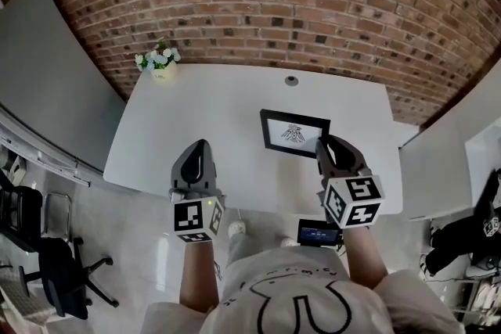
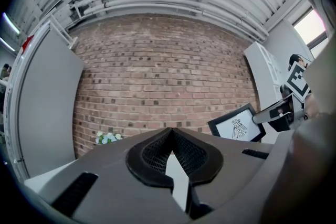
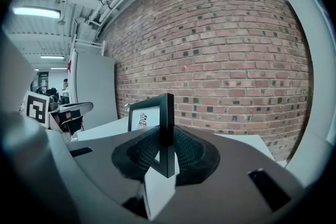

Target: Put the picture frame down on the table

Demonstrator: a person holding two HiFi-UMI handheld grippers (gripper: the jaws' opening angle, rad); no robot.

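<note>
A black picture frame [image 1: 294, 134] with a white print hangs over the right half of the white table [image 1: 211, 109]. My right gripper [image 1: 323, 145] is shut on its near right edge. In the right gripper view the frame [image 3: 152, 115] stands upright, its edge pinched between the jaws of that gripper [image 3: 167, 138]. My left gripper [image 1: 200, 146] hovers over the table's front edge, left of the frame, shut with nothing in it [image 2: 170, 132]. From the left gripper view the frame [image 2: 237, 126] shows at the right. Whether the frame touches the table is unclear.
A small white pot of flowers [image 1: 159, 61] stands at the table's far left corner. A round cable grommet [image 1: 291, 80] sits near the far edge. A brick wall [image 1: 313, 4] backs the table. An office chair [image 1: 51, 262] is on the floor at left.
</note>
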